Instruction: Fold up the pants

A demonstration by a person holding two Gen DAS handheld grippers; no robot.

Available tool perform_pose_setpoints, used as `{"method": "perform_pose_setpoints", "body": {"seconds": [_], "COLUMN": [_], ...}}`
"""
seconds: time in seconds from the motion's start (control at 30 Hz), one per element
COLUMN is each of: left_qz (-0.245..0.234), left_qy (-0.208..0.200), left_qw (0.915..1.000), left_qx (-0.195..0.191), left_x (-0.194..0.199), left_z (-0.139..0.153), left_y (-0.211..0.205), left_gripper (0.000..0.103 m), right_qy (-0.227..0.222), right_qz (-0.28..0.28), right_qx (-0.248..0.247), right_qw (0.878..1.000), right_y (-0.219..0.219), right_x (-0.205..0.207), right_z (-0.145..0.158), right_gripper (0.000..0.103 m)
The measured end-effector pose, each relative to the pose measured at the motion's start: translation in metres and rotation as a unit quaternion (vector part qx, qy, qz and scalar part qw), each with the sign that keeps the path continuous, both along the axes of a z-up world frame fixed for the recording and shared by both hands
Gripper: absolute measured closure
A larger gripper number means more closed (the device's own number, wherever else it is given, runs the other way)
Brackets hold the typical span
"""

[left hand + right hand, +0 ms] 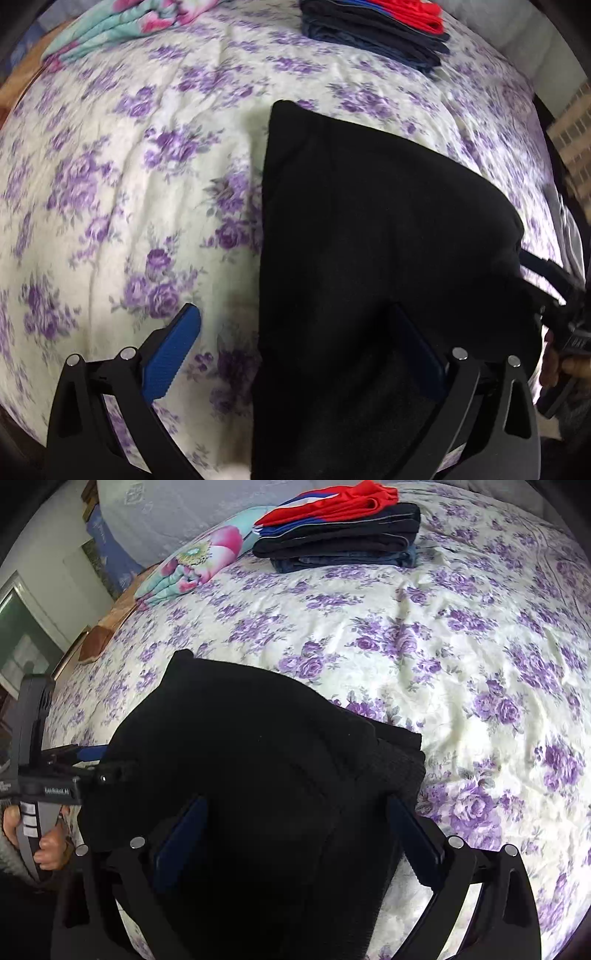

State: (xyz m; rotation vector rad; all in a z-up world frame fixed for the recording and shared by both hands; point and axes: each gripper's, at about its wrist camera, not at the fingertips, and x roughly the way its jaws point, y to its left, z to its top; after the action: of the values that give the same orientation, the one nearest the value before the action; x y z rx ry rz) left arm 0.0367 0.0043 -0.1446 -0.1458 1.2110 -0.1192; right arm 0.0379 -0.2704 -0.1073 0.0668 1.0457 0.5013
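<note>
Both tongs (295, 354) (295, 834) released, spread over black pants (258, 757), clear floral bedspread (461, 657) beyond pants' edges.

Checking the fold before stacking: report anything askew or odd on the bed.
Nothing is spilled or damaged. The black pants lie folded on the floral bedspread, but an under layer sticks out unevenly at one corner. The stack of folded clothes looks tidy.

black pants (251, 775), folded, flat on bed

Pants (251, 775) on bedspread (406, 635); stack (343, 535) behind.
</note>
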Motion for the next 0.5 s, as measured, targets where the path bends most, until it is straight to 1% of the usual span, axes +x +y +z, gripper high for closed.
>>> {"method": "perform_pose_setpoints", "body": {"seconds": [0.07, 0.13, 0.23, 0.33, 0.4, 0.5], "left_qz": [0.024, 0.029, 0.008, -0.020, -0.036, -0.050], "left_qy": [-0.004, -0.007, -0.007, -0.009, 0.000, 0.012], "left_qw": [0.9996, 0.9992, 0.9993, 0.9989, 0.9987, 0.9984], "left_qx": [0.013, 0.026, 0.035, 0.042, 0.036, 0.024], "left_x": [-0.010, -0.020, -0.032, -0.034, -0.030, -0.025], "left_z": [0.006, 0.014, 0.023, 0.024, 0.018, 0.011], "left_y": [-0.002, -0.006, -0.012, -0.017, -0.018, -0.016], "left_gripper": [0.005, 0.005, 0.005, 0.005, 0.005, 0.005], "right_qy": [-0.007, -0.022, -0.022, -0.005, 0.012, 0.045], "right_qz": [0.003, -0.004, -0.024, -0.058, -0.076, -0.089], "right_qx": [0.021, 0.033, 0.056, 0.059, 0.042, -0.015], "right_qw": [1.000, 0.999, 0.998, 0.997, 0.996, 0.995], "right_y": [-0.010, -0.026, -0.046, -0.058, -0.056, -0.044], "right_x": [-0.005, -0.005, -0.014, -0.028, -0.041, -0.054], "right_z": [0.012, 0.026, 0.039, 0.037, 0.029, 0.005], "right_gripper": [0.005, 0.005, 0.005, 0.006, 0.006, 0.006]}}
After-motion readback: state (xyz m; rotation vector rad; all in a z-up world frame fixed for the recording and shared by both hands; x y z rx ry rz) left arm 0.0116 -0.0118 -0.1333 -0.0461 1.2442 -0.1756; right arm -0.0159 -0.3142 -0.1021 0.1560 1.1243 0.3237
